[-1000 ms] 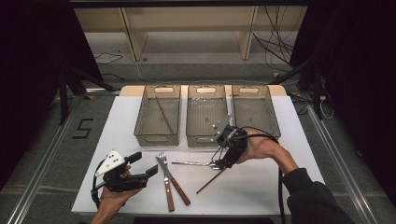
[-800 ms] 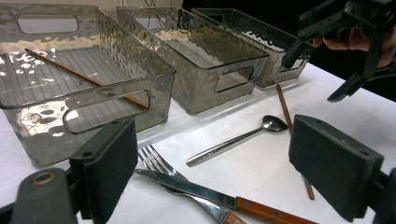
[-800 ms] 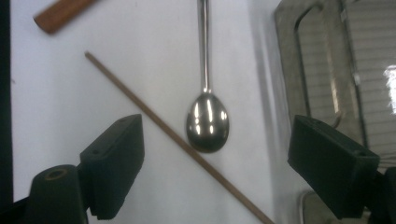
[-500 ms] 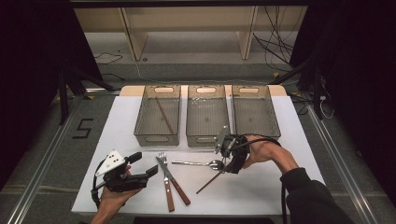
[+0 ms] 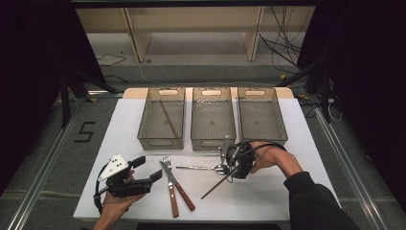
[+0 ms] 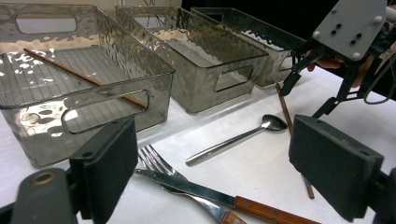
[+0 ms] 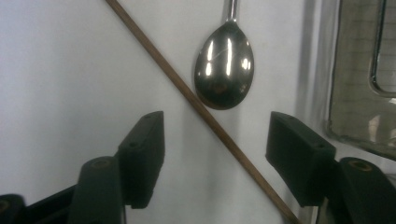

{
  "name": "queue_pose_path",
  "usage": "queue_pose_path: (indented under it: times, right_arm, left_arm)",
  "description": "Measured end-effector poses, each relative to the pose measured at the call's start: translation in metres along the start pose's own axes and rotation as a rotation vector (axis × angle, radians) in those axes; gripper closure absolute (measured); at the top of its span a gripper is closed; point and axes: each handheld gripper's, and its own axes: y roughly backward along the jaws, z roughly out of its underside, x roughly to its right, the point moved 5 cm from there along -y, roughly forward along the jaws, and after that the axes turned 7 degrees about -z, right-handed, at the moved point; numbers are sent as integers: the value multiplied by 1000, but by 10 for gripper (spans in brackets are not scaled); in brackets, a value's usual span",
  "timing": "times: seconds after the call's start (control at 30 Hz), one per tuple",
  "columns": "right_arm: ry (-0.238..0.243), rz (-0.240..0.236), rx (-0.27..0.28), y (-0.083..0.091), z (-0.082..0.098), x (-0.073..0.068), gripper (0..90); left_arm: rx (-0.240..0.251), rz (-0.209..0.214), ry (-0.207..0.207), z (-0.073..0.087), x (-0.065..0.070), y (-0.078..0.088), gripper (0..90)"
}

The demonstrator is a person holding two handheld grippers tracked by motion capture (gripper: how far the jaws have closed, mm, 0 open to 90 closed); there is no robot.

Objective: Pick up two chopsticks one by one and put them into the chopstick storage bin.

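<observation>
Left gripper (image 5: 146, 178), lower left of the high view: fingers spread, nothing between them, idle beside the wood-handled steel fork (image 5: 168, 184) and knife (image 5: 179, 187). Centre: thin brown wooden chopstick (image 7: 201, 109) on the matte white counter (image 5: 119, 143), touching the glossy steel spoon's bowl (image 7: 224, 65). Right gripper (image 5: 230, 165) has just been closing; fingers straddle the stick, not yet pinching. Risks: the thin round stick rolls away, or the slick spoon gets dragged along.
</observation>
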Motion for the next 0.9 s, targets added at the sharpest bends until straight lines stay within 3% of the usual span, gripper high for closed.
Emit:
queue_pose_path:
  times: [0.37, 0.9]
  right_arm:
    - [5, -30, -25, -10, 1, 6, 518]
    - [20, -60, -54, -20, 2, 10, 613]
  left_arm:
    - [3, 1, 0, 0, 0, 0, 151]
    - [-2, 4, -5, 0, 1, 0, 151]
